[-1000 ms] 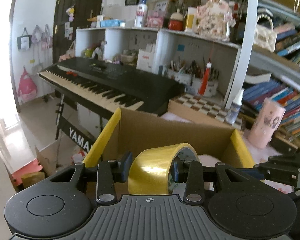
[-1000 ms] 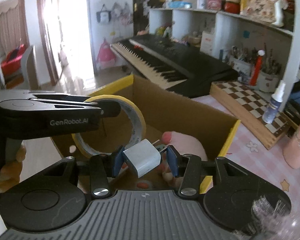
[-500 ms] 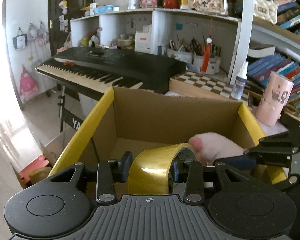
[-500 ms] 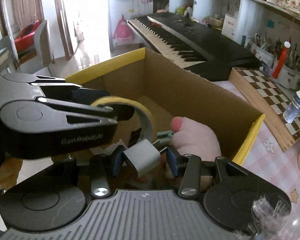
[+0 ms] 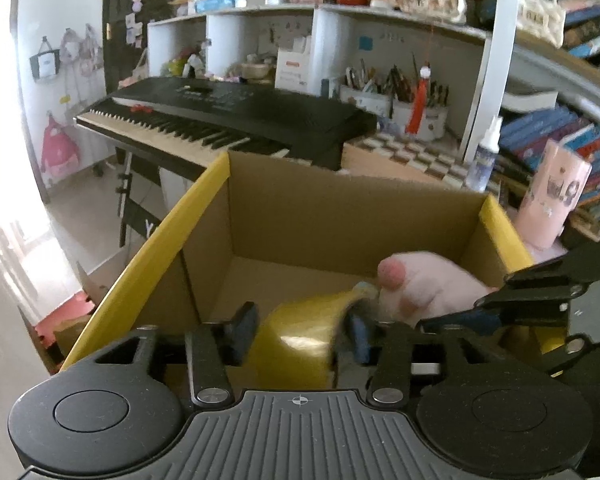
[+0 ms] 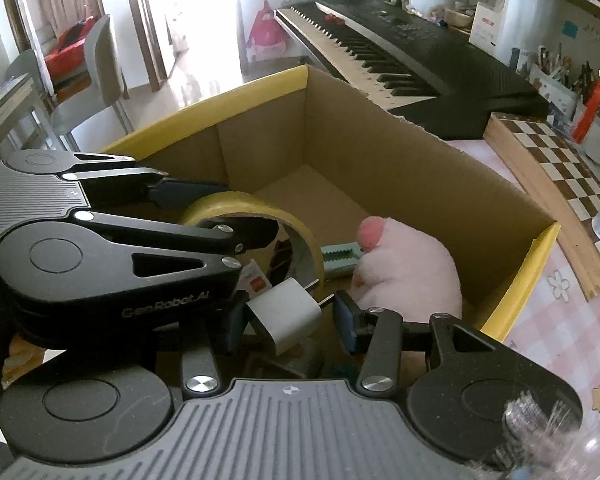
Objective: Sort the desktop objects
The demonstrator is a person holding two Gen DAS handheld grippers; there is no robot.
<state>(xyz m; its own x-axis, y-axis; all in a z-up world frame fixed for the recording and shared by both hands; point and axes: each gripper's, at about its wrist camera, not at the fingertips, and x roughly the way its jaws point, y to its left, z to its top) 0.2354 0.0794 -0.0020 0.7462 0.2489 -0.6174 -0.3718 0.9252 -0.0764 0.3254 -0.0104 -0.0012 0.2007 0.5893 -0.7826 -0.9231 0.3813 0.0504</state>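
Note:
A cardboard box [image 5: 340, 216] with yellow rim tape stands open below both grippers; it also shows in the right wrist view [image 6: 380, 148]. My left gripper [image 5: 298, 334] has parted its fingers, and the yellow tape roll [image 5: 300, 336] sits loose between them inside the box. From the right wrist view the roll [image 6: 260, 216] is beside the left gripper [image 6: 220, 216]. My right gripper [image 6: 286, 320] has its fingers parted around a white charger plug [image 6: 284, 314], which looks loose. A pink plush toy [image 6: 408, 272] lies in the box.
A green comb-like item [image 6: 340, 258] lies on the box floor beside the plush. A black keyboard [image 5: 228, 116], a checkered board [image 6: 560, 168], a pink cup [image 5: 552, 196], a spray bottle [image 5: 486, 152] and shelves of books stand behind the box.
Both grippers have lowered into the box. The left fingers have opened off the tape roll, and the right fingers have opened off the charger plug.

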